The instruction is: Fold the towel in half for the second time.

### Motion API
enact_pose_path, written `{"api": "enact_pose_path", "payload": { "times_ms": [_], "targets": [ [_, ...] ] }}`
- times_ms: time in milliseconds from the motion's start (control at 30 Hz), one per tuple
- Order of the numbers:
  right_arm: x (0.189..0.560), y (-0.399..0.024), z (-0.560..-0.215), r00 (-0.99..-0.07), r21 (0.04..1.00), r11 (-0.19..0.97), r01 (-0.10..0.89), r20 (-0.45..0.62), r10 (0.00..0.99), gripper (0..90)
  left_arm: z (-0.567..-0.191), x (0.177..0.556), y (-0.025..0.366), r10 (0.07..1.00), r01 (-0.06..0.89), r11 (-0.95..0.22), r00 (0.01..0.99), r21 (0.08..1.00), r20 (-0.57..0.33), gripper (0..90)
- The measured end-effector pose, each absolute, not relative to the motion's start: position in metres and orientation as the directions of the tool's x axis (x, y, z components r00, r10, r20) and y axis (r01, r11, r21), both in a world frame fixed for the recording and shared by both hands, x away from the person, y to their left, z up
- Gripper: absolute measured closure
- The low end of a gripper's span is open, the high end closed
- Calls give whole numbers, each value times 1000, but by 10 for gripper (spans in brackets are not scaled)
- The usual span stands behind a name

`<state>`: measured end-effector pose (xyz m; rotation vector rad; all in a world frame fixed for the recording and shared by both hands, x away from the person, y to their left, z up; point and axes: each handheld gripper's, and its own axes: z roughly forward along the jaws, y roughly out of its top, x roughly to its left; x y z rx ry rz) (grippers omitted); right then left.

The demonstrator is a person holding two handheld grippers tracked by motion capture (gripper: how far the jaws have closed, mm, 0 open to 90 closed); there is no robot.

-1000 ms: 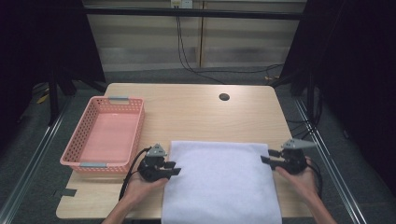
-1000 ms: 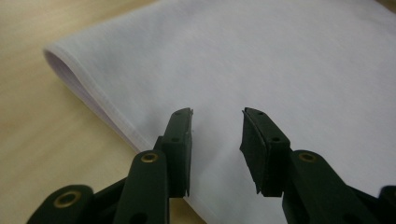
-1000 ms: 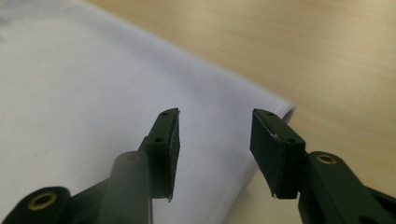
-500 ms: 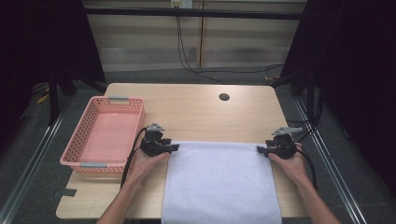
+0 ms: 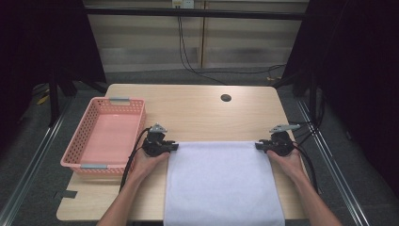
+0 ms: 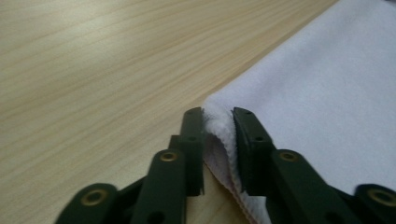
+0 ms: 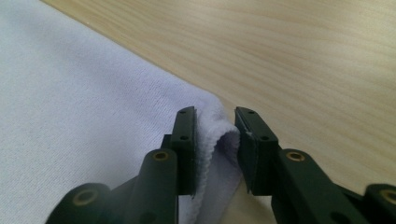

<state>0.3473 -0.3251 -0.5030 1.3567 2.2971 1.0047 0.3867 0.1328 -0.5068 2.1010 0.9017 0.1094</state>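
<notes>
While left gripper (image 5: 175, 147) and right gripper (image 5: 259, 146) have just been closing, each pinching one far corner of white towel (image 5: 221, 183) lying flat at near edge of table (image 5: 197, 113), confirm both bites hold full hem. Lift corners together, level, keeping far edge taut before folding toward you.

The table (image 5: 197, 106) is seen from above by the high view, facing fwd and down. Each gripper view is set close behind its jaws. The white cloth (image 5: 221, 179) corners are shared w/ all views.
</notes>
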Motion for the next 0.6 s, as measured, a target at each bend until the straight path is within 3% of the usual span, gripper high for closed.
{"api": "enact_pose_path", "payload": {
  "times_ms": [100,267,600],
  "targets": [
    [345,-328,-500,-505,692,303,655,103,857,762,-502,385,136,618,561,-380,746,735,-250,831],
    [340,-335,-489,-511,727,272,630,125,850,771,-487,383,145,591,546,-298,750,783,-298,838],
    [343,-347,-454,-515,796,211,568,144,845,792,-444,384,132,576,482,-296,779,825,-249,841]
  ]
}}
